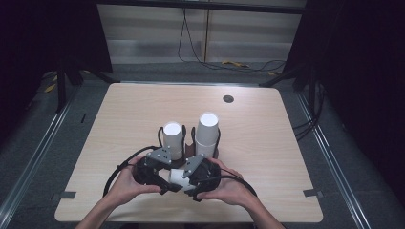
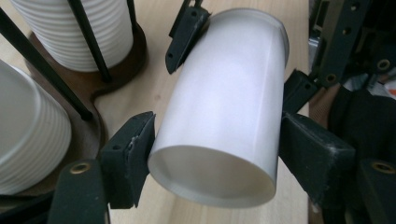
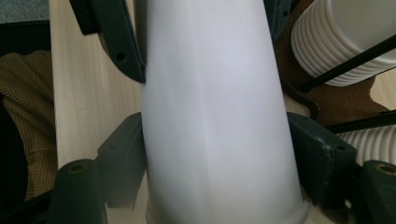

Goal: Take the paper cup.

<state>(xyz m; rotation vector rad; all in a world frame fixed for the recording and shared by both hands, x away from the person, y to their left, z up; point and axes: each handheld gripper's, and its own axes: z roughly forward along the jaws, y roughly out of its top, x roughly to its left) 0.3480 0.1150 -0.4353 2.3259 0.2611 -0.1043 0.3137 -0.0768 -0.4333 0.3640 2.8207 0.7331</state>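
High view: both grippers meet near the table's (image 1: pixel 267 143) front edge, holding one white cup (image 1: pixel 177 177) on its side between them, just in front of a dark rack (image 1: pixel 217 151) carrying two stacks of ribbed cups (image 1: pixel 207 133).

Left gripper view shows the left gripper (image 2: pixel 215 154) clamped across the cup near its narrow closed end, a jaw pressed against each side, with the other gripper's jaws on the wide rim end beyond. Right gripper view shows the right gripper (image 3: pixel 219 158) clamped on the same cup near its rim, jaws tight to both walls. The cup seems to hang just above the wood, though contact underneath is hidden.

Risks, as I judge them: the wall is thin and tapered, so a hard squeeze could dent it, and a light one lets it slide toward the narrow end. If the hands pull or twist unevenly, one grip may slip and the cup drop. A swing forward could knock the stacks close behind.
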